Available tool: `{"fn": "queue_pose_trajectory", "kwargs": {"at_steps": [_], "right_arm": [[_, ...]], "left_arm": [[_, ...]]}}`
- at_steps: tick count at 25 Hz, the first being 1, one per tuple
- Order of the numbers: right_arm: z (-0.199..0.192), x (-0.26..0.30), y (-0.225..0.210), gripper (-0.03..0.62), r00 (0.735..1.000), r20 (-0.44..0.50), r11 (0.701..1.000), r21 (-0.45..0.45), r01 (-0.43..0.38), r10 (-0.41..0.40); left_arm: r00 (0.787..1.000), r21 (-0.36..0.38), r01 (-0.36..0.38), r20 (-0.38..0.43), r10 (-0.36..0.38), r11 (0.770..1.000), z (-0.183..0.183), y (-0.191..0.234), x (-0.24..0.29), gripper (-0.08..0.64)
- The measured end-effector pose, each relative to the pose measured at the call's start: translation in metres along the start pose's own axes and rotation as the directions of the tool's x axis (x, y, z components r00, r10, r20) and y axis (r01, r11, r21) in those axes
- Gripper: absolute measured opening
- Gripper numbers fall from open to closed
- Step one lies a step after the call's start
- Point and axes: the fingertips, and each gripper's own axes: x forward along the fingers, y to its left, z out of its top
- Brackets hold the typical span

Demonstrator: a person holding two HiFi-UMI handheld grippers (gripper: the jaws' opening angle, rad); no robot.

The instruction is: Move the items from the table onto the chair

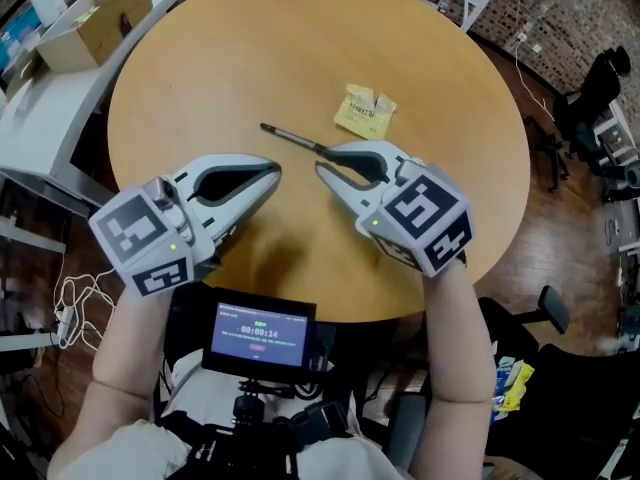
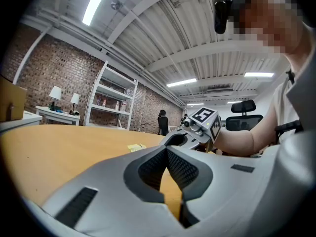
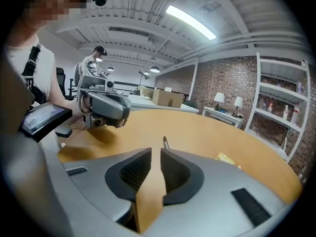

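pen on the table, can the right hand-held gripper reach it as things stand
Probably yes: the pen lies on the bare table just ahead of the right hand-held gripper, whose jaws stand slightly apart and empty, with nothing in the way.

The round table [image 1: 200, 78] has a smooth, light wood-look top with a soft, matt sheen. At one o'clock on it lies a crinkled yellow packet [image 1: 364, 111], paper or thin foil by the look of it, and beside it a slim dark pen [image 1: 293, 139] with a faint gloss. The left gripper [image 1: 275, 173] and right gripper [image 1: 323, 160] have matt grey plastic shells with black ribbed pads [image 3: 131, 172], and the box [image 1: 100, 18] at ten o'clock is plain brown cardboard.
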Motion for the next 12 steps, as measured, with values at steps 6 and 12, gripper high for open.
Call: {"fn": "queue_pose_trajectory", "kwargs": {"at_steps": [6,12], "right_arm": [[-0.017,0.021,-0.011,0.14,0.989,-0.131,0.998,-0.018,-0.065,0.062],[-0.031,0.031,-0.03,0.14,0.974,-0.189,0.992,0.043,-0.121,0.126]], "left_arm": [[1.0,-0.016,0.002,0.004,-0.002,1.0,-0.004,0.005,-0.004,0.006],[1.0,-0.016,-0.002,0.013,0.003,1.0,-0.003,0.007,-0.007,0.006]]}}
